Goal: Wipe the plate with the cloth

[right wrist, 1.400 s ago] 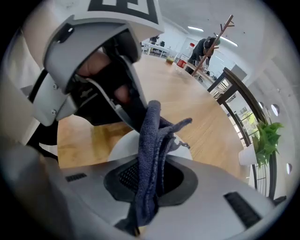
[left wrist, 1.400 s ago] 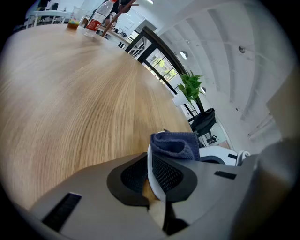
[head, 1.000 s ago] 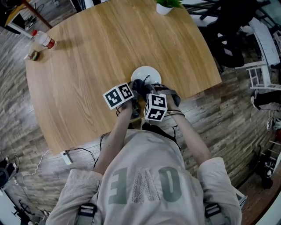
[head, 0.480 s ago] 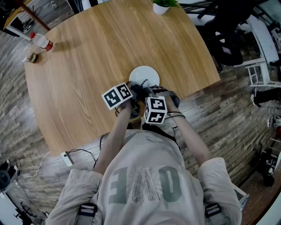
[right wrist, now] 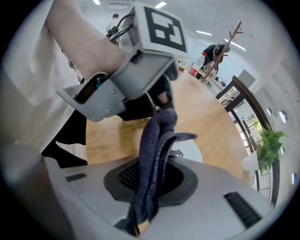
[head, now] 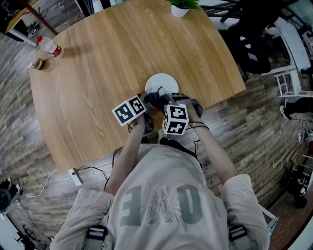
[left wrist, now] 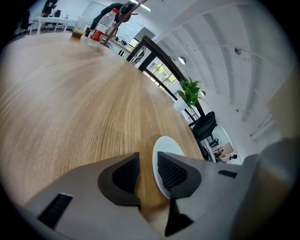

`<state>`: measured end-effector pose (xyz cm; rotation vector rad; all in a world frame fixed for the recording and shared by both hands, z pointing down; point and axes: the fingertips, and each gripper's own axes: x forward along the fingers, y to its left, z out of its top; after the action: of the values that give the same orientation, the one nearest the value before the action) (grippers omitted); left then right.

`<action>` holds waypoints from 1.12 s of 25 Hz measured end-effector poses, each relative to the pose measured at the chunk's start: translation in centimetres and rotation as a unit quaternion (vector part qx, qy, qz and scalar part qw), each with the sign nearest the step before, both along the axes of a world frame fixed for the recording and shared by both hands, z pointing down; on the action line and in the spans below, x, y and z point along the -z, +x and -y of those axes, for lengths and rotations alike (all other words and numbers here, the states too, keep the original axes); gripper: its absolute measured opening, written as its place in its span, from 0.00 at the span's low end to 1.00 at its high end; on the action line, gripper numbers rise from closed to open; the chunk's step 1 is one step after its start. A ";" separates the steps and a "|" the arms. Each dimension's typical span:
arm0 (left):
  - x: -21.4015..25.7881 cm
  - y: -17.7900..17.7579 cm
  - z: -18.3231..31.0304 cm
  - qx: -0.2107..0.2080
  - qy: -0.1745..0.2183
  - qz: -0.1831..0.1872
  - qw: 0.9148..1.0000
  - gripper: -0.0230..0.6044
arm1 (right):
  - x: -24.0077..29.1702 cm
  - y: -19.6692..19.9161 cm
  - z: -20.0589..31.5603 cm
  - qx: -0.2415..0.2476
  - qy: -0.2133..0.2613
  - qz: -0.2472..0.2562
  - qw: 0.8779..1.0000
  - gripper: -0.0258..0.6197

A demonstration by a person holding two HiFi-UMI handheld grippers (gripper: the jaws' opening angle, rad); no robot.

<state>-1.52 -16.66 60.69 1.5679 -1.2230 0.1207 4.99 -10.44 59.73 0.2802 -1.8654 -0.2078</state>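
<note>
A small white plate [head: 164,82] sits near the table's front edge. In the right gripper view my right gripper [right wrist: 152,180] is shut on a dark blue cloth [right wrist: 157,150], which stands up in a fold out of the jaws, with the plate [right wrist: 190,149] just beyond. My left gripper [right wrist: 124,79] hovers close above the cloth. In the left gripper view the left gripper [left wrist: 147,160] has its jaws opening with nothing between them, and the plate's rim [left wrist: 168,142] shows beyond the gap. From the head view both grippers [head: 149,99] [head: 164,101] meet over the cloth [head: 155,96] at the plate's near side.
A plastic bottle [head: 49,46] and a small jar [head: 38,62] stand at the table's far left. A potted plant [head: 182,7] is at the far edge. Chairs [head: 288,83] stand on the floor to the right of the round wooden table [head: 98,63].
The left gripper's marker cube has shifted slightly left and back from the cloth. The right gripper and the plate stay where they were.
</note>
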 end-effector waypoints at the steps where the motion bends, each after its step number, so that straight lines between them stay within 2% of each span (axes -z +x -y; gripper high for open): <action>1: 0.1 -0.4 -0.2 0.000 0.000 0.004 1.000 0.21 | 0.4 0.1 0.7 -0.007 0.006 0.004 1.000 0.13; 3: 0.1 -1.1 -0.7 -0.013 -0.001 0.026 1.000 0.19 | 1.3 0.3 2.5 -0.027 0.021 0.014 0.999 0.13; 4: 0.1 -1.5 -0.9 -0.024 0.001 0.044 0.999 0.09 | 1.8 0.5 3.6 -0.039 0.031 0.017 0.999 0.13; 5: 0.0 -1.8 -1.1 -0.036 0.004 0.063 0.997 0.05 | 2.2 0.7 4.8 -0.050 0.041 0.018 0.998 0.13; 7: -0.1 -2.3 -1.3 -0.056 0.010 0.096 0.994 0.05 | 2.8 0.8 7.1 -0.067 0.056 0.015 0.996 0.13; 9: -0.6 -2.8 -1.6 -0.063 0.008 0.112 0.992 0.05 | 2.7 0.7 8.9 -0.072 0.061 0.006 0.996 0.13; 17: -1.1 -3.2 -1.8 -0.059 -0.009 0.101 0.993 0.05 | -0.1 -0.6 11.3 -0.042 0.056 -0.045 0.997 0.13; 23: -1.1 -3.2 -1.8 -0.067 -0.017 0.089 0.994 0.05 | -0.1 -1.4 10.3 -0.030 0.052 -0.041 0.997 0.13; 28: -1.1 -3.3 -1.8 -0.066 -0.016 0.095 0.993 0.05 | -0.1 -2.5 7.6 0.010 0.040 -0.039 0.998 0.13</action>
<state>-4.82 -14.87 61.83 1.6368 -1.2571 0.3806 2.47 -18.08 59.80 0.3052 -1.7864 -0.3035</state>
